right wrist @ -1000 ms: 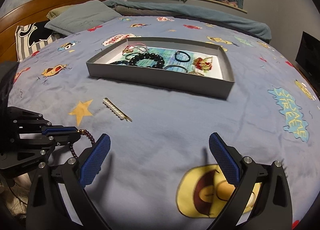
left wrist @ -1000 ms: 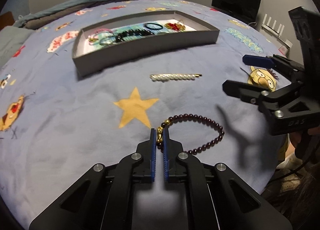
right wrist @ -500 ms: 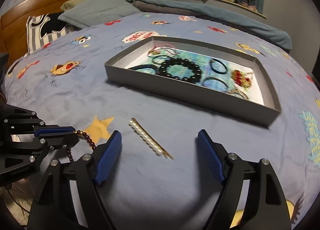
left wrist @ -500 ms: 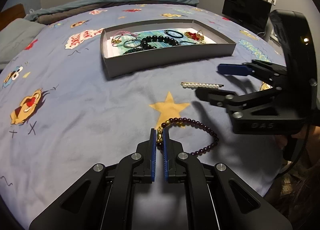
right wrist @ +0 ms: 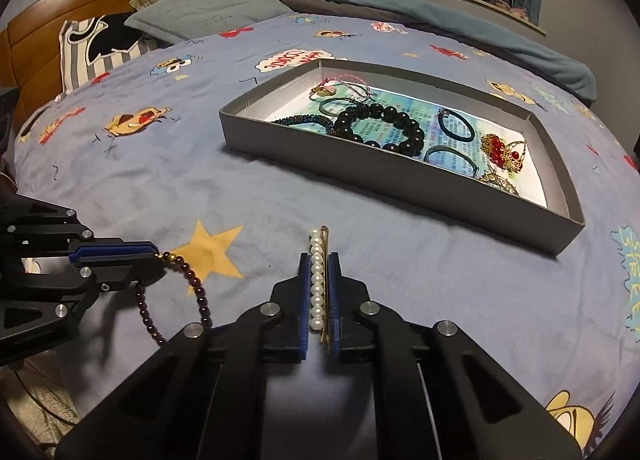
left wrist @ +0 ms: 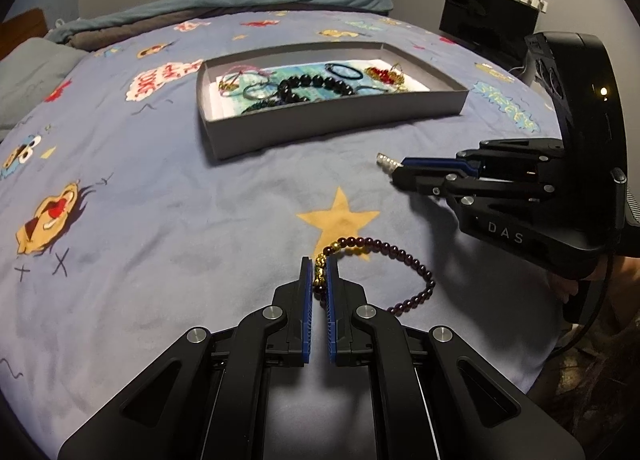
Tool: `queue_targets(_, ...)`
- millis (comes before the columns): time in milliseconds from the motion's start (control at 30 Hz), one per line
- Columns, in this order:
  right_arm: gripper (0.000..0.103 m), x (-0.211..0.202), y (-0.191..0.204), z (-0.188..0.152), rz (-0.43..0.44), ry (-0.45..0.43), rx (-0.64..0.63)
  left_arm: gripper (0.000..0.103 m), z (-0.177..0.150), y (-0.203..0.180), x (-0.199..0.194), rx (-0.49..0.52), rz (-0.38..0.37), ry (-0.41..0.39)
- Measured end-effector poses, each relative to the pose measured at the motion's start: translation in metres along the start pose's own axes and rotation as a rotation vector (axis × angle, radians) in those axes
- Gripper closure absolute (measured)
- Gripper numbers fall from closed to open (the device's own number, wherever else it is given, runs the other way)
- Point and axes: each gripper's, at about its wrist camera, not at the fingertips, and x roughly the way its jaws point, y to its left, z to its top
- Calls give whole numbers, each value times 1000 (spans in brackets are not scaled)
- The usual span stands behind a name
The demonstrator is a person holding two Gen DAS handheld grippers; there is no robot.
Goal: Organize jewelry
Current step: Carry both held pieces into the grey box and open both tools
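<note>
"DAS" in pale letters on right gripper (left wrist: pixel 396 175) body; bedsheet (left wrist: pixel 160 199) print lettering unreadable.

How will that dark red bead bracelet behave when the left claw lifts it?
The bead bracelet will probably droop into a dangling loop, since the left claw pinches only its gold beads. Round beads look smooth, so it may swing or slip. It seems light.

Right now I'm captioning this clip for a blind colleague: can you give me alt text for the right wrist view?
The right gripper is shut on a pearl hair clip lying lengthwise between its blue pads, above a blue cartoon-print bedspread. At left, the left gripper pinches a dark red bead bracelet; beyond sits a grey tray holding bracelets and hair ties.
</note>
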Motion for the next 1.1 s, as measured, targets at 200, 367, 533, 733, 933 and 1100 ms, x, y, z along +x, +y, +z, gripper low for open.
queue_targets(200,95,-15,-11,1,11,-27,30,96,9,-4,-16,21,-2,-69)
queue_targets(367,95,-28,-28,8,-3,-60,66,96,25,-8,-29,55,4,-108)
queue_targets(533,95,-38,-43,19,-16,-87,80,96,48,-9,-40,86,5,-155)
queue_targets(733,95,-47,-64,41,-48,-127,92,96,90,-4,-51,114,18,-223)
queue_targets(933,95,-40,-98,65,-73,-135,139,96,140,2,-38,131,24,-247)
queue_targets(1100,95,-26,-127,74,-103,-118,189,96,175,6,-10,124,9,-237)
